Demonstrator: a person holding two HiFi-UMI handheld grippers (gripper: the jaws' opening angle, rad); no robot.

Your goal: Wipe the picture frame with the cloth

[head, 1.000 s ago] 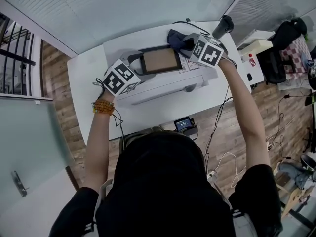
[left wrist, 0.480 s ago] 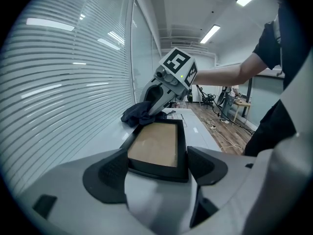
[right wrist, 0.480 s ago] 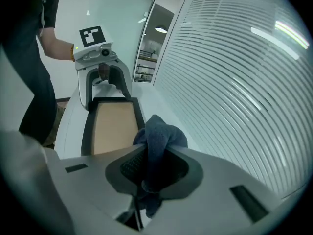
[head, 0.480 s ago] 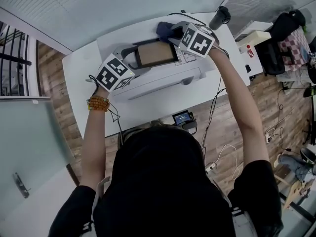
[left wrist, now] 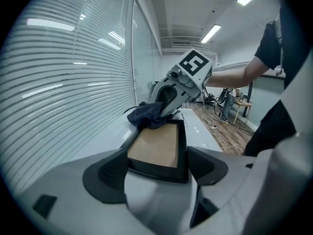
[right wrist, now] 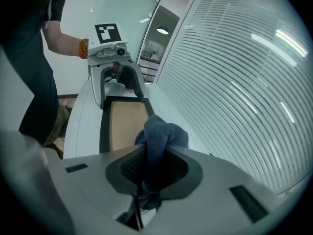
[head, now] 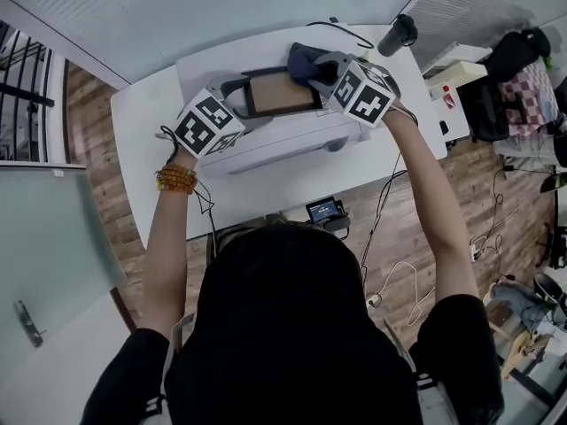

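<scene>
Only gripper views show left hand-held gripper clamping frame, right one pinching cloth.

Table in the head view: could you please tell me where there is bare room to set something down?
The left end of the table, beyond the left gripper, is bare, as is the near strip up to the small screen device. The far middle is crowded: picture frame, cloth, right gripper, black cylinder.
</scene>
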